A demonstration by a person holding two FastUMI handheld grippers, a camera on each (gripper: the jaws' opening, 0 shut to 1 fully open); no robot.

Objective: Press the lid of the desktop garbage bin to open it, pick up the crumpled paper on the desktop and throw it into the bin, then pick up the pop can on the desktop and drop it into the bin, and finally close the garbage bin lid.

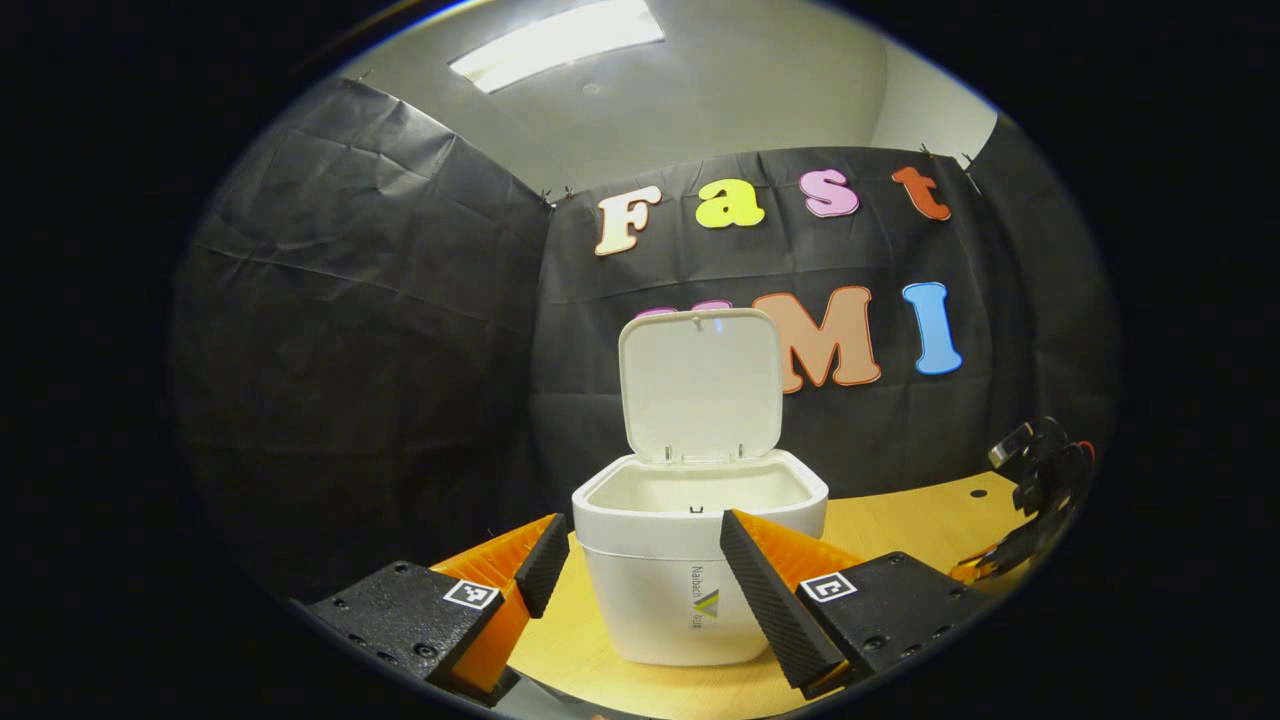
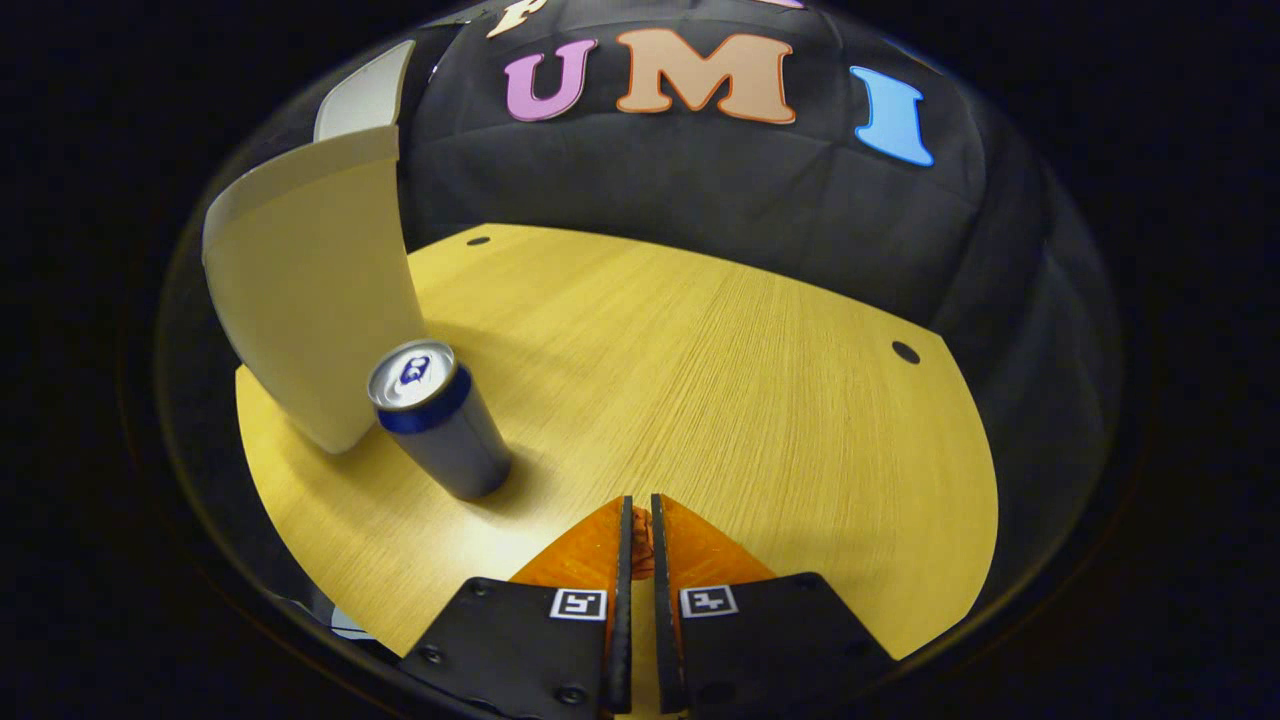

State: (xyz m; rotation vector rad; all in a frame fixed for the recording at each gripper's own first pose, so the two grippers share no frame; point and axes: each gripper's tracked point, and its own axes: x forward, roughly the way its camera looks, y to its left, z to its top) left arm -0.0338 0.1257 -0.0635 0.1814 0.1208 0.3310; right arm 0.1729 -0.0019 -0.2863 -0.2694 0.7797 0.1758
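Observation:
The white desktop bin (image 1: 700,560) stands on the wooden table straight ahead in the left gripper view, its lid (image 1: 700,385) swung up and its inside pale. My left gripper (image 1: 642,520) is open, one finger on each side of the bin's front, not touching it. In the right gripper view a silver and blue pop can (image 2: 440,418) stands upright beside the bin's white wall (image 2: 310,320), left of and beyond my right gripper (image 2: 640,497). Its fingers are pressed together with nothing between them, low over the table.
The wooden table (image 2: 720,380) stretches to the black cloth wall, with small holes near its far edge (image 2: 905,351). The housing of my right gripper (image 1: 1040,470) shows at the right edge of the left gripper view, over the table's right side.

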